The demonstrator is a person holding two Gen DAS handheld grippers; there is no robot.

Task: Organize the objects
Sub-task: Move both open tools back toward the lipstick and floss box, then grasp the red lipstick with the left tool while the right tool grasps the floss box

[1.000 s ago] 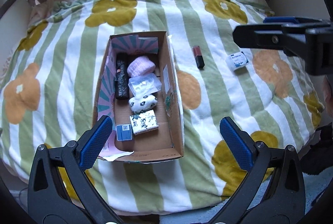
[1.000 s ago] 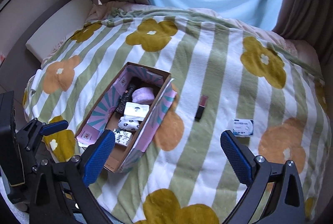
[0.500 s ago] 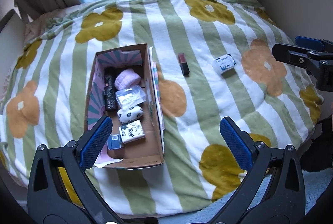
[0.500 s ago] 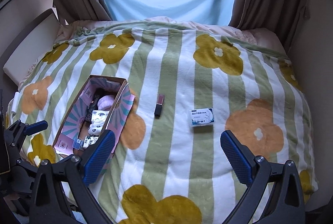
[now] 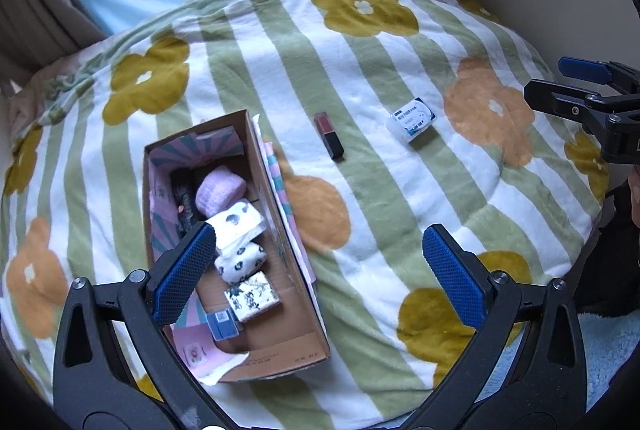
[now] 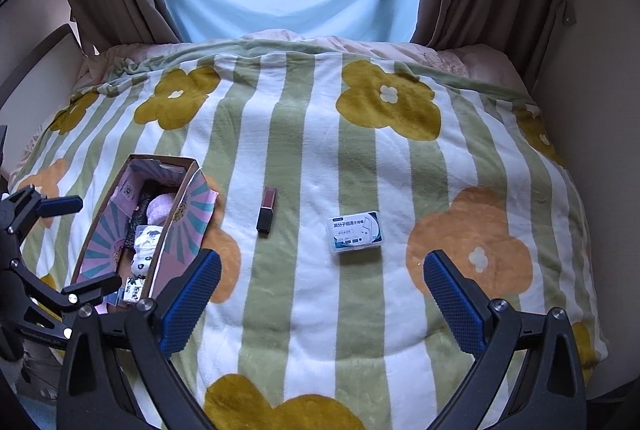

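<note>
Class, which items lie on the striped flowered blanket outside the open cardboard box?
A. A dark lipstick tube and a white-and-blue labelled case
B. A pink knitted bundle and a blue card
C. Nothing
A: the dark lipstick tube and white-and-blue labelled case lie on the blanket, apart from the cardboard box.

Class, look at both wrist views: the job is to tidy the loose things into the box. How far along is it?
Done: the cardboard box already holds several small items, such as a pink knitted bundle and patterned packets. In hand: nothing; the left gripper and right gripper are both open and empty. Left: the lipstick and the small white case lie loose on the blanket.
</note>
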